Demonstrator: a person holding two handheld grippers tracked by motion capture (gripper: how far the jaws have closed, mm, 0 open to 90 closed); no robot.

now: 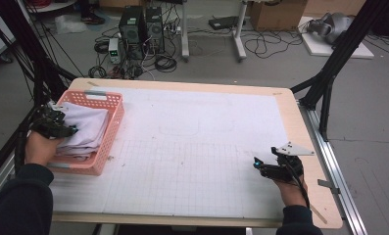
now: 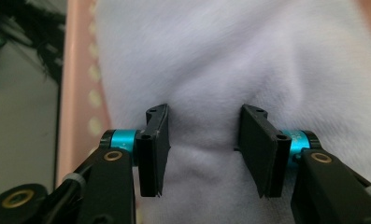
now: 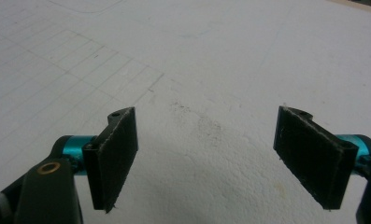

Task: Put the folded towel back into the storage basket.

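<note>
A pink plastic basket stands at the table's left edge with folded white cloth in it. My left gripper reaches into the basket from the left, low over the cloth. In the left gripper view the jaws stand partly apart, my left gripper right against the white cloth, a soft crease lying between the pads without being pinched. The basket rim runs along the left. My right gripper rests near the table's front right, pointing left. It is wide open over the bare mat.
A white gridded mat covers the wooden table. Black frame posts rise at the right and left. Computer towers, cables and boxes lie on the floor beyond the far edge.
</note>
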